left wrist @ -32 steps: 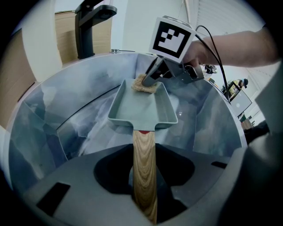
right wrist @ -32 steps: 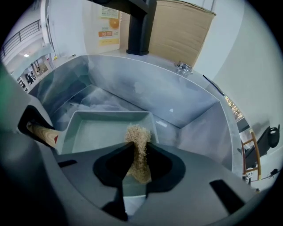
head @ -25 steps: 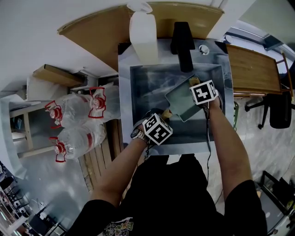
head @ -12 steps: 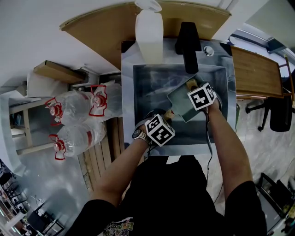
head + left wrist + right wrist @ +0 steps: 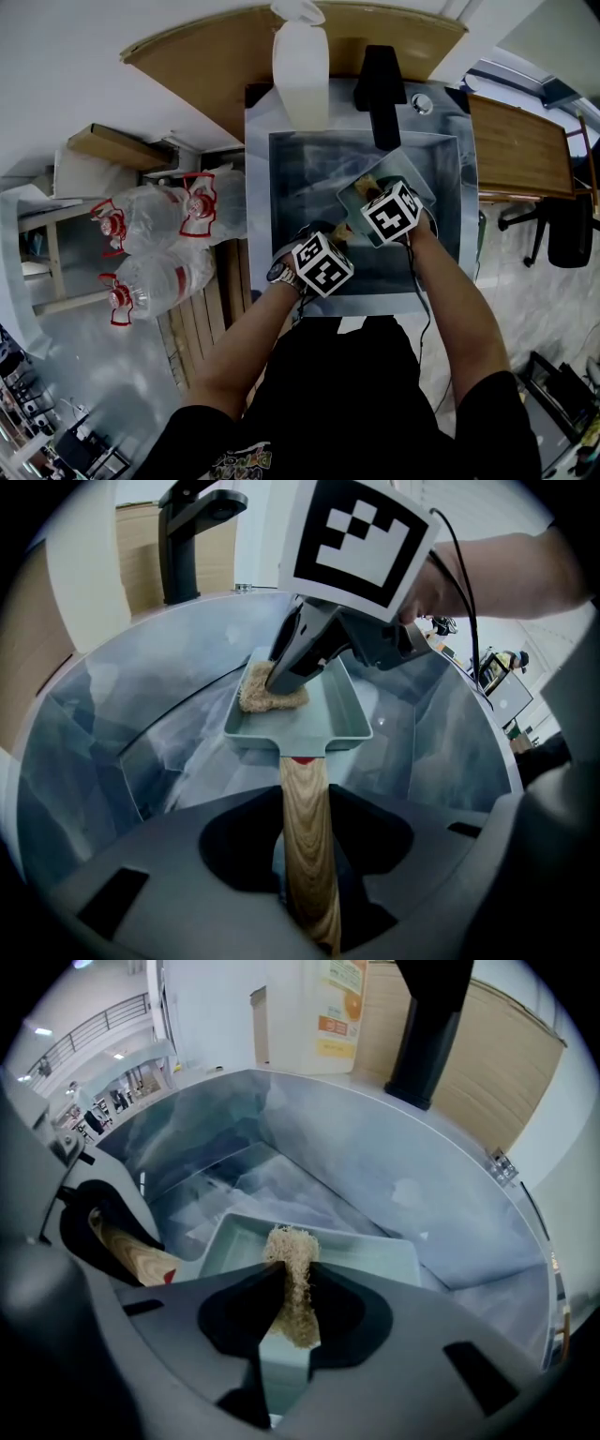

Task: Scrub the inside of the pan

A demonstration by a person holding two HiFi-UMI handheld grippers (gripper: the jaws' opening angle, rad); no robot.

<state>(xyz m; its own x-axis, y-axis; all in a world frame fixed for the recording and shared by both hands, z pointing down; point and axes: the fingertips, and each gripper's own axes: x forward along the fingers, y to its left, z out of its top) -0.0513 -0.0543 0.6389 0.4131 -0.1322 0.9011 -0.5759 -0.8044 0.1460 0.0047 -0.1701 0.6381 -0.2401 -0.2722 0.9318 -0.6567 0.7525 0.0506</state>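
We hold a claw in each hand, both arms reaching forward and down, the left forearm and right forearm bare. Our left claw points steeply down, its jaws closed on the wooden handle, which runs straight out between them, with the left hand gripping from behind. Our right claw stands just ahead of the left, also tipped steeply down, jaws pinched on a tan scrub pad whose end pokes past the tips; the right hand grips it from behind. The two claws are near each other, not touching
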